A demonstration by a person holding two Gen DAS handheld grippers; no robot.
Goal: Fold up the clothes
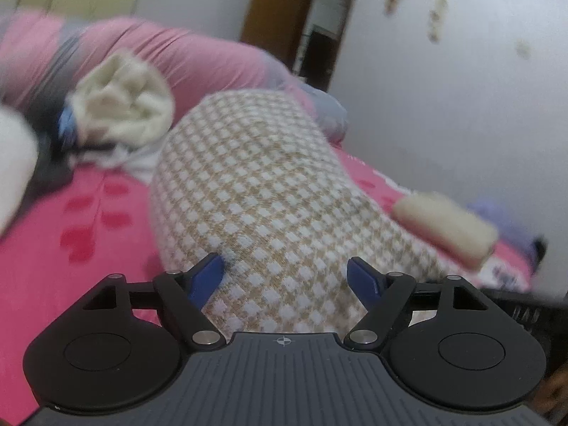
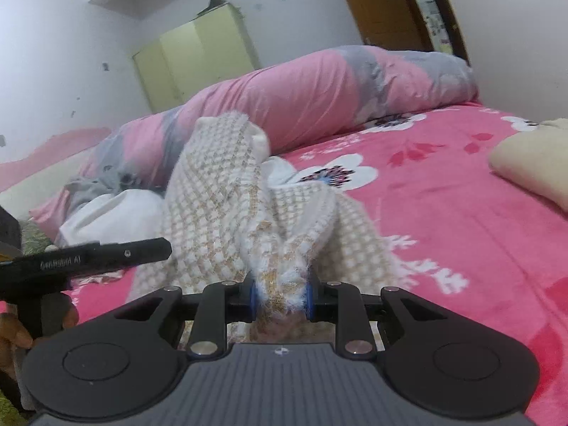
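Note:
A tan-and-white checked knit garment (image 1: 255, 191) rises in a rounded hump over the pink bed. My left gripper (image 1: 285, 271) is open, its blue fingers (image 1: 207, 277) spread on either side of the knit, with cloth lying between them. In the right wrist view the same knit (image 2: 216, 191) bunches up and twists into a narrow wad. My right gripper (image 2: 280, 296) is shut on that wad, with white fringe sticking out around the blue pads (image 2: 252, 300). The body of the left gripper (image 2: 85, 259) shows at the left edge, held by a hand (image 2: 14, 333).
A pink flowered bedsheet (image 2: 443, 220) covers the bed. A long pink-and-grey rolled quilt (image 2: 319, 92) lies along the back. A cream folded garment (image 1: 447, 230) sits at the right, a heap of white and grey clothes (image 2: 117, 209) at the left. Wardrobe (image 2: 198, 53) and doorway (image 1: 319, 42) stand behind.

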